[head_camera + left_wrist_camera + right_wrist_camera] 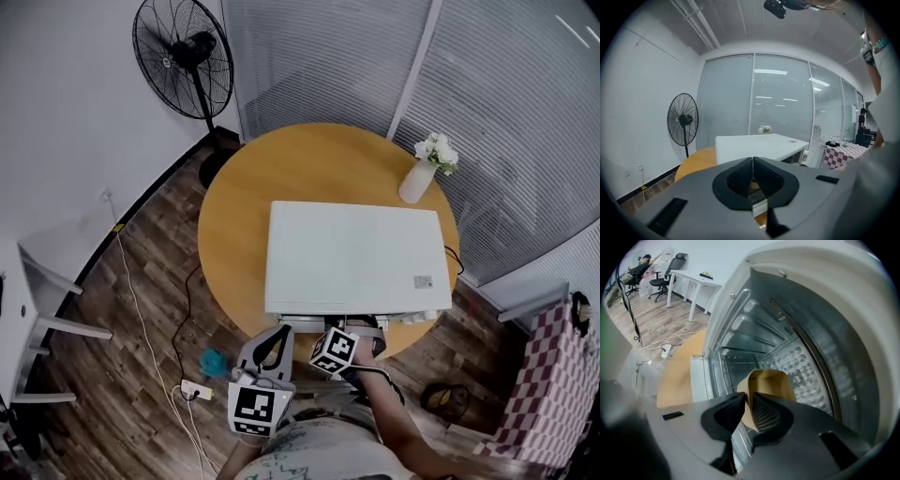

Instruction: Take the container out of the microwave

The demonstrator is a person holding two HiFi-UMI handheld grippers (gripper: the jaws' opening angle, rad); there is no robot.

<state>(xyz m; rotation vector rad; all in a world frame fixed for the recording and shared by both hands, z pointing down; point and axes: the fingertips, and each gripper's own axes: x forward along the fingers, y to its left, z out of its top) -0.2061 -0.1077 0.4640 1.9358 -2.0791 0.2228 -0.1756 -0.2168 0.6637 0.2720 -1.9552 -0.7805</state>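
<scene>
**Grip made inside the microwave, pull-out next**

Step in hand: the grasp. R tongs (749,399) are in the microwave (352,253) cavity, closed down narrow on the near wall of the tan container (771,380), w/ one jaw inside the rim and one outside. The container sits on the wire rack, fully inside, not yet lifted as far as I can judge. L tongs (753,160) are held low by the person's body, off the near edge of the tabletop (281,169). Their jaws are pressed together w/ nothing between, so they play no part for now.

Next move, my read: lift a touch to clear the rack, then draw straight back toward the near edge, keeping the container level. The wall looks thin, paper-like, and it's pinched at one side only, so it may flex or tip. Go slow w/ a steady squeeze. Can't tell if anything is inside it. The L tongs could come under as support once it's out.

Surface & room: round wood tabletop. The white microwave fills the middle through to the near edge, front facing the person. A vase (417,180) w/ white flowers stands at the far right edge, beside the microwave's back corner. Wood floor, a fan (183,44) past the far left edge, and a power strip (195,389) w/ cable on the floor near left. A checked chair (553,384) is to the right, w/ blinds (487,94) behind.
</scene>
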